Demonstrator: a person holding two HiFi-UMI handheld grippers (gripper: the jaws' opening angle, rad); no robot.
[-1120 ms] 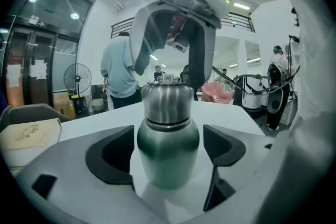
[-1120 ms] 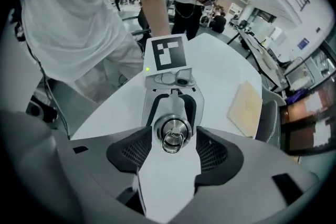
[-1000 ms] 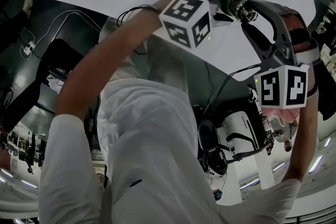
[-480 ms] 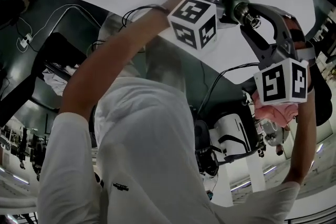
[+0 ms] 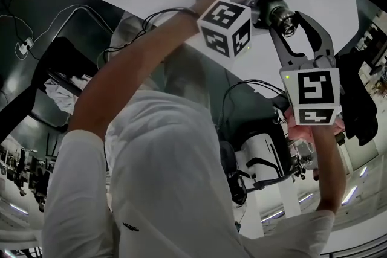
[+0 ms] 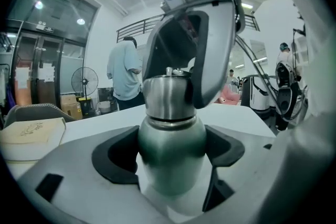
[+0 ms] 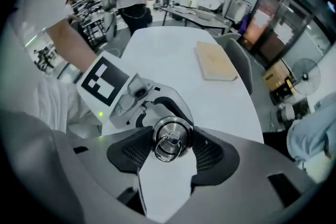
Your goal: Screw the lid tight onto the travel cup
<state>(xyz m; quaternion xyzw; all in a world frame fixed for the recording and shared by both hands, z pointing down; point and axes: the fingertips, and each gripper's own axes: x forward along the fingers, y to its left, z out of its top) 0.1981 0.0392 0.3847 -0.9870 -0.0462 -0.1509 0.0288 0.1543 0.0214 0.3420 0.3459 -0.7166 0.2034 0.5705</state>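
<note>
**A:** quick q, how far along is this? lid on yet?

**B:** yeah, lid (image 7: 169, 140) is on the travel cup (image 6: 172, 136), sitting straight, not cocked. Placing is done imo. Head view has the cup at ~1 o'clock of the frame, over the white table (image 7: 173, 55). Can't tell if its base touches the tabletop.

**A:** who's holding what?

**B:** left gripper (image 6: 171, 157) comes in nearly level and has the cup body clamped, pads pressing on it at 9 and 3 o'clock. Right gripper (image 7: 170, 150) points down from above. Its jaws stand wide but they're closed on the lid, pads on the rim at 9 and 3, pull ring showing btwn them.

**A:** so tight or not?

**B:** can't say for sure. Left gripper view shows a thin dark line where lid meets cup, could be a last bit of thread or just the seam. My guess is it's mid-tightening: both grips are set up for twisting, left as anchor, right as the wrench.

**A:** what's left then?

**B:** prob another turn or two till it won't go further, then let go. Rest of the table has only a tan book (image 7: 216, 60) at ~1 o'clock, well apart.
</note>
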